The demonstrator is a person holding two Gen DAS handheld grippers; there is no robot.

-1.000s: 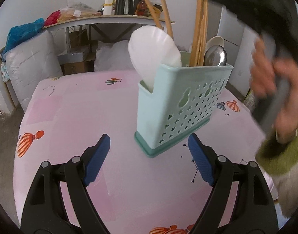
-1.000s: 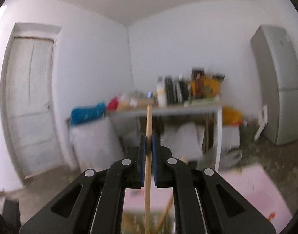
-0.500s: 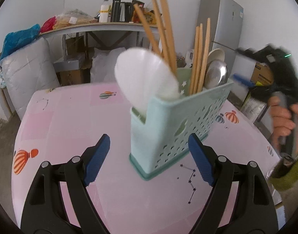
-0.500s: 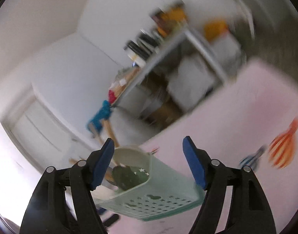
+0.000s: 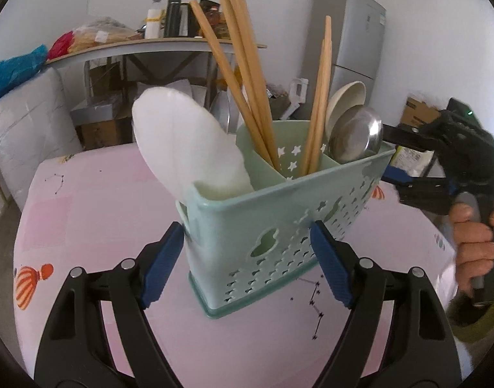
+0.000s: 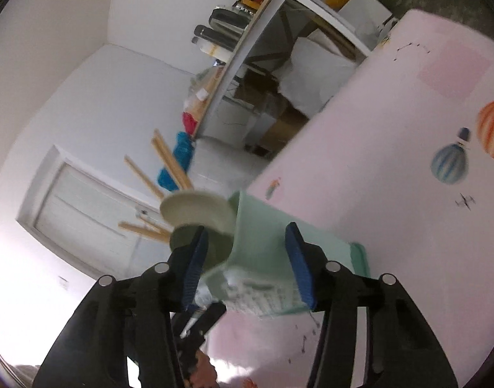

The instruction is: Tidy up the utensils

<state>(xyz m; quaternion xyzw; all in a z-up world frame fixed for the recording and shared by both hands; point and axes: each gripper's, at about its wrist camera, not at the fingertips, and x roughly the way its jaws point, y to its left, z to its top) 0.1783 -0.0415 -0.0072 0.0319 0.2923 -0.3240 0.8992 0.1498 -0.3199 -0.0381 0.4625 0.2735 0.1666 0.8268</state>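
Left wrist view: both my hand-held grippers, left [image 5: 247,258] and right [image 6: 245,258], gape wide, straddling the caddy [image 5: 279,220] to steady it on the desk [image 5: 85,213].

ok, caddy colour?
Mint green caddy, with star and gourd-shaped cutouts; clearest in the left wrist view.

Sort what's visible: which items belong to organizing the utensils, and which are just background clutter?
Job: green caddy, wooden chopsticks, white rice paddle, metal spoon, cream spoon.
Background: fridge, bottles on shelf, blue bag.
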